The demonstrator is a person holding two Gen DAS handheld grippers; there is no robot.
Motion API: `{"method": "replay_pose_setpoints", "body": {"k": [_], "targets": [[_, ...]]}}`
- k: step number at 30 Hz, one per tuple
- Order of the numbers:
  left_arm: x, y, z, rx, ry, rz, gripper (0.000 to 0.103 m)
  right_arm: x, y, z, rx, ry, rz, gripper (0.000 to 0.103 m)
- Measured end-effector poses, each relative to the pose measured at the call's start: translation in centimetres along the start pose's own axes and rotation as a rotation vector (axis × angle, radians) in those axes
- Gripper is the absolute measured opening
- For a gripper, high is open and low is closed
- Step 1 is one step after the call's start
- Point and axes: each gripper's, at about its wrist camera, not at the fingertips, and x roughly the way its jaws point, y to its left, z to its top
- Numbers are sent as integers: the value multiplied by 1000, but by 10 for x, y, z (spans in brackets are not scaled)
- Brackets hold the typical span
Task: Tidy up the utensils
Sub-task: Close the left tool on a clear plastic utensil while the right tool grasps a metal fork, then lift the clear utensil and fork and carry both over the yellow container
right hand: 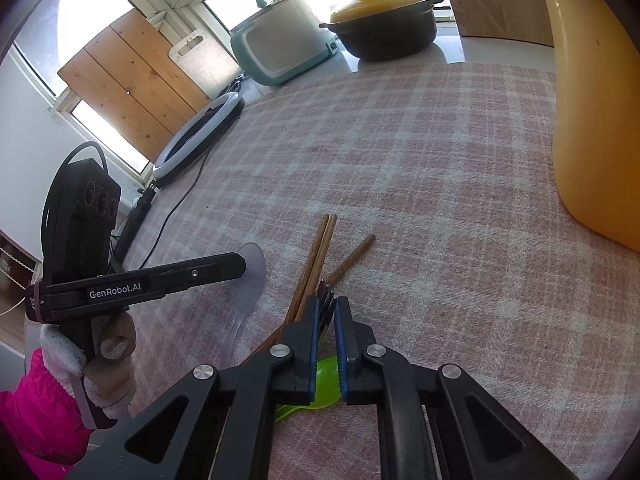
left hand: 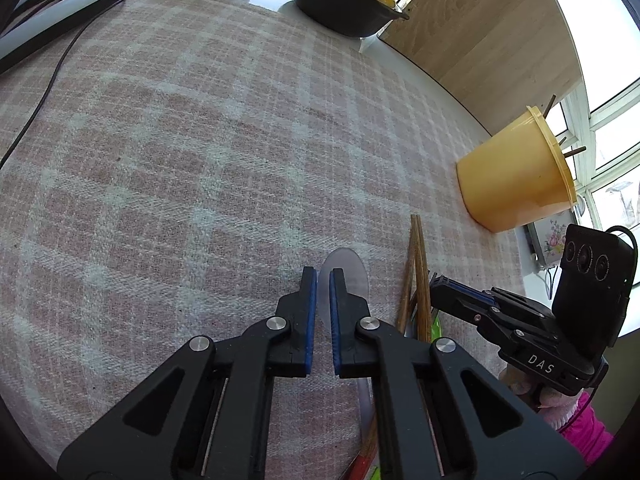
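Note:
On the pink plaid cloth [left hand: 200,140] lies a clear plastic spoon [left hand: 350,272]. My left gripper [left hand: 323,278] is shut on the edge of its bowl, and the right wrist view shows the same grip from the side on the spoon [right hand: 250,292]. My right gripper [right hand: 327,304] is shut on a green-handled fork [right hand: 325,372], whose dark tines stick out between the pads. Brown wooden chopsticks [right hand: 320,252] lie just left of and under that gripper, with one more chopstick [right hand: 354,254] angled to the right. The yellow holder [left hand: 512,176] stands at the right with sticks in it.
A dark pot with a yellow lid [right hand: 384,28] and a teal rice cooker [right hand: 280,48] stand at the far edge. A ring light [right hand: 200,136] and its cable [right hand: 176,204] lie at the far left. A gloved hand with a pink sleeve [right hand: 108,368] holds the left gripper.

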Motion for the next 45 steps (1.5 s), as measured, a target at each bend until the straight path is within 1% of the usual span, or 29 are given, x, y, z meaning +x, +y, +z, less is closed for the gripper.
{"method": "replay_pose_setpoints", "body": {"k": [7,13,14,15,16,17,19,23,24,27,30,31,32,33,34,35,36,41,45], "targets": [[-13,1,2,1,-28,-8,2,-10,1,1,-4,-20,-7,3],[-14,2,3,3,-22,-3,2,-14,1,1,-7,-22,-23,3],[-14,1,3,6,-21,-2,9,-15,0,0,-6,-24,-24,3],[-15,-1,2,14,-24,-3,23,-16,-1,0,-6,-25,-25,3],[-16,-3,2,22,-26,3,32,-17,-2,-1,-5,-25,-26,3],[-17,-5,2,29,-30,12,43,-18,-1,-1,-4,-26,-28,3],[-15,-8,1,43,-30,20,44,-20,-1,-1,-1,-28,-32,3],[-4,-9,2,36,-6,26,44,-24,6,-1,-11,-41,-34,3],[-3,-11,1,48,-17,29,44,-25,8,0,-18,-44,-38,3],[2,-23,-1,106,-31,67,44,-25,14,2,-39,-45,-56,3],[7,-38,-6,185,-40,125,44,-22,14,2,-36,-40,-64,3],[8,-42,-9,210,-43,144,44,-22,13,1,-32,-39,-65,3],[10,-45,-12,230,-44,158,40,-22,12,1,-29,-38,-66,3],[10,-48,-14,249,-50,176,32,-21,11,0,-28,-36,-69,3],[12,-50,-15,265,-53,194,28,-22,10,-1,-26,-35,-72,3],[13,-52,-17,277,-57,207,19,-22,8,-1,-25,-33,-74,3],[14,-52,-17,282,-59,213,15,-22,7,-1,-23,-33,-74,4],[9,-51,-17,276,-73,204,6,-23,7,-2,-23,-39,-77,4],[5,-53,-16,274,-78,192,2,-26,10,0,-31,-49,-78,3]]}}
